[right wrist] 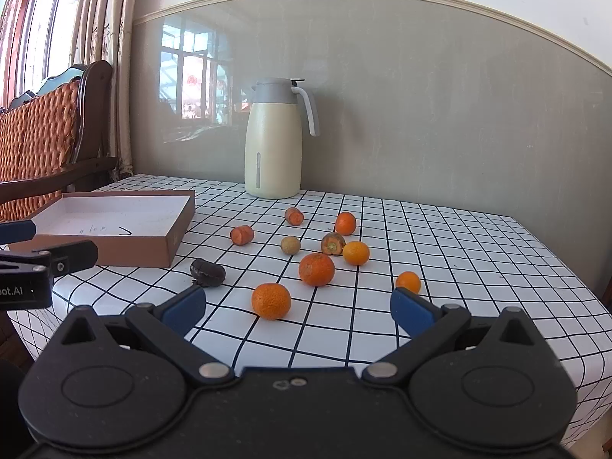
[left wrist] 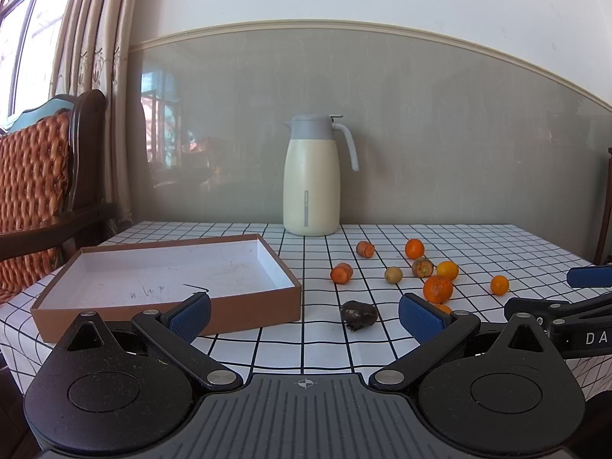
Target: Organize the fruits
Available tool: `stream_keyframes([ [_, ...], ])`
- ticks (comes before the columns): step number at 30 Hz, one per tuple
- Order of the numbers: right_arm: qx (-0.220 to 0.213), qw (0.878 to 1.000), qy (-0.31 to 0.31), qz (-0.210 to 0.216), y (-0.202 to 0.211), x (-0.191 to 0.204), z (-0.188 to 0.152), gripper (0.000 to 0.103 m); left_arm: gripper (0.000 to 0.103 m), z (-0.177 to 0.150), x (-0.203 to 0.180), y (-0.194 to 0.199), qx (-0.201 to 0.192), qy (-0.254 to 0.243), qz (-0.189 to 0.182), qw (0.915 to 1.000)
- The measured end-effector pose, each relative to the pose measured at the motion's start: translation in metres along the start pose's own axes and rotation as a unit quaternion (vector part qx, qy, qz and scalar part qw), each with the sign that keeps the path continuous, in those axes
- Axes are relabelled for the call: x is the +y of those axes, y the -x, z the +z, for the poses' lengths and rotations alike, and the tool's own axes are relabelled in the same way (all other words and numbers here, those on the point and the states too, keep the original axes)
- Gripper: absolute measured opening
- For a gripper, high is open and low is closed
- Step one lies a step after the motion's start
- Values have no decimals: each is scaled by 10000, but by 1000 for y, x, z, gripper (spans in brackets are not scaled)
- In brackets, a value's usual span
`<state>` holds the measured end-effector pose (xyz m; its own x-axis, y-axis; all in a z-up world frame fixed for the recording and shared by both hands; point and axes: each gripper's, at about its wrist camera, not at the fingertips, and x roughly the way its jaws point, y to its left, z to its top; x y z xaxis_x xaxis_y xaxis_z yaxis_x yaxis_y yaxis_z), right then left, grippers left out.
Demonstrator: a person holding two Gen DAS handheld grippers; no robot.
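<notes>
Tabletop (right wrist: pixel 459 252) under white cloth with black grid. Shallow brown box (left wrist: pixel 160 290), white inside, sits at 9 o'clock; nothing in it but a few pen scrawls on its floor, unreadable. Cream jug (right wrist: pixel 272 145) with grey lid and handle stands upright at 12 o'clock against the wall.

Fruit all loose on the cloth, right of the box, none boxed: large mandarin (right wrist: pixel 271 300) nearest the right gripper, second mandarin (right wrist: pixel 316 269) just behind it, three smaller oranges (right wrist: pixel 355 253) (right wrist: pixel 345 223) (right wrist: pixel 408 281) scattered from 12 to 2 o'clock. Two carrot stubs (right wrist: pixel 241 235) (right wrist: pixel 293 216), one brownish stub (right wrist: pixel 332 243), a small tan round fruit (right wrist: pixel 290 245). Dark shrivelled lump (left wrist: pixel 358 314) lies just off the box's near right corner.

Left gripper (left wrist: pixel 304 315) spread wide, holding nothing, fronting box corner and dark lump. Right gripper (right wrist: pixel 298 306) likewise spread, empty, mandarin between its fingers' line but untouched.

Partial lettering on gripper bodies: "DA", "ot.AI".
</notes>
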<state>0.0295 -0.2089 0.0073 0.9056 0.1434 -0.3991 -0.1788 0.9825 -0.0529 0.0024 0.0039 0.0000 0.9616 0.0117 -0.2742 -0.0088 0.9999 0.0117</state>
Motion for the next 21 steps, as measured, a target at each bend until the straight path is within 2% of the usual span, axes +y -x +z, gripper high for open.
stream_keyframes([
  [5, 31, 10000, 0, -1, -1, 0, 0, 97, 103, 0, 2, 0, -21, 64, 36, 10000],
  [10, 183, 9998, 114, -53, -5, 2, 0, 97, 103, -1, -4, 1, -39, -97, 245, 9996],
  [14, 252, 9991, 330, -56, -7, 8, -1, 97, 103, -1, -2, -2, 60, -78, 144, 9998],
  [21, 240, 9990, 365, 54, -10, 9, 2, 97, 103, 1, 1, -9, 185, 25, 116, 9998],
])
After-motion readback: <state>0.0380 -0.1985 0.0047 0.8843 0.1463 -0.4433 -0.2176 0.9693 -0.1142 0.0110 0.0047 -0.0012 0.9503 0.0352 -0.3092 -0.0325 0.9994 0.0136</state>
